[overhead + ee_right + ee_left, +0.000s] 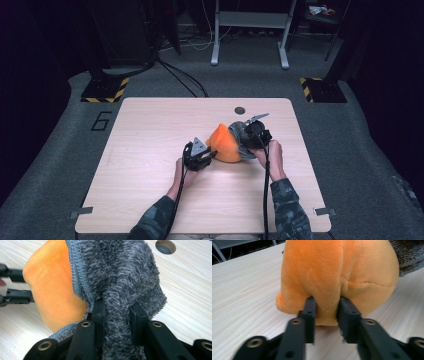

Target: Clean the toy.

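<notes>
From above, you can see the orange plush toy lying right of the middle of the table, half inside a grey fuzzy cloth cover, with your 2 hands closing in from either side. That view is too small to show what the tips are doing.

Your left tongs camera fills that gap: the 2 black jaws press into the plush at a seam, with a fold of orange fabric bulging between them, so the left tongs are pinching the toy. The far side of the toy and most of the cover are cut off there; only a grey corner shows at the top right.

Your right tongs camera shows its jaws nearly closed on a bunched ridge of the grey cover, beside its stitched hem. The orange plush pokes out at the left, where the left tongs' jaws enter as 2 dark bars. A round hole in the table sits beyond the cover. From above, the right tongs are largely hidden by their own body.
</notes>
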`<state>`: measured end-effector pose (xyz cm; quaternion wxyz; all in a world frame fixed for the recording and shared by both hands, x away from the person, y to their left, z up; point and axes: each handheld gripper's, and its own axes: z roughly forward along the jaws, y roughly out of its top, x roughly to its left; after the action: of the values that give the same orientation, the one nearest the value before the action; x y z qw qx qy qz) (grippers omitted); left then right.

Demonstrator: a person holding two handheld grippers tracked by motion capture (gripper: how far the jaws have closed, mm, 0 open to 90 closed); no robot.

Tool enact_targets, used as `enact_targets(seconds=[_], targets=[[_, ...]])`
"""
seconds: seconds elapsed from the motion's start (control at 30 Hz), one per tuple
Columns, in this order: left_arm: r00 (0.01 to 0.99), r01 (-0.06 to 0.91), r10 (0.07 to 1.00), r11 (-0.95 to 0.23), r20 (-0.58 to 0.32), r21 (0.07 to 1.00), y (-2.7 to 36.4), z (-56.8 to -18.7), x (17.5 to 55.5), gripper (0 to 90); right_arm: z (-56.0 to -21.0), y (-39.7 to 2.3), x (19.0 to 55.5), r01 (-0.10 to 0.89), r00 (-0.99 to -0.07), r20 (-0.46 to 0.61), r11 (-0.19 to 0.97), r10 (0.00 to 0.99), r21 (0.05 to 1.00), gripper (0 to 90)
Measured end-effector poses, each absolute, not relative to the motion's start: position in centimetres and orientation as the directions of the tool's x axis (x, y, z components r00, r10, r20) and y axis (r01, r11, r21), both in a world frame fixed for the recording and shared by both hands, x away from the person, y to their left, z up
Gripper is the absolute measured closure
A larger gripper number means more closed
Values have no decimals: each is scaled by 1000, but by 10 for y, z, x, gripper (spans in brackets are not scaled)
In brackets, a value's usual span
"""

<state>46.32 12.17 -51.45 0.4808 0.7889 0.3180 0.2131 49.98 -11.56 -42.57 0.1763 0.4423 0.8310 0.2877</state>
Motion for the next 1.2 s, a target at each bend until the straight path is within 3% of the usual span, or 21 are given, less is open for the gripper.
enact_targets(seconds=[0.13,0.33,0.47,0.6,0.77,0.97,1.2], targets=[[702,315,712,-317,5,895,122,-511,460,813,-423,-120,498,627,-543,-28,427,839,651,702],[710,348,702,-277,-59,896,123,-501,449,820,-411,-125,488,618,-524,-30,404,851,674,699],[713,362,695,-252,-92,897,123,-495,441,818,-393,-118,476,575,-567,-22,415,823,705,699],[715,348,696,-272,-66,897,122,-496,439,813,-386,-98,473,543,-611,-42,456,791,705,695],[707,334,706,-306,-22,892,124,-504,444,805,-405,-75,485,554,-617,-83,507,782,661,693],[714,340,700,-303,-34,891,128,-507,447,805,-406,-71,486,545,-617,-114,527,779,652,692],[714,343,699,-287,-50,894,129,-510,449,804,-412,-87,486,584,-592,-77,492,803,645,692]])
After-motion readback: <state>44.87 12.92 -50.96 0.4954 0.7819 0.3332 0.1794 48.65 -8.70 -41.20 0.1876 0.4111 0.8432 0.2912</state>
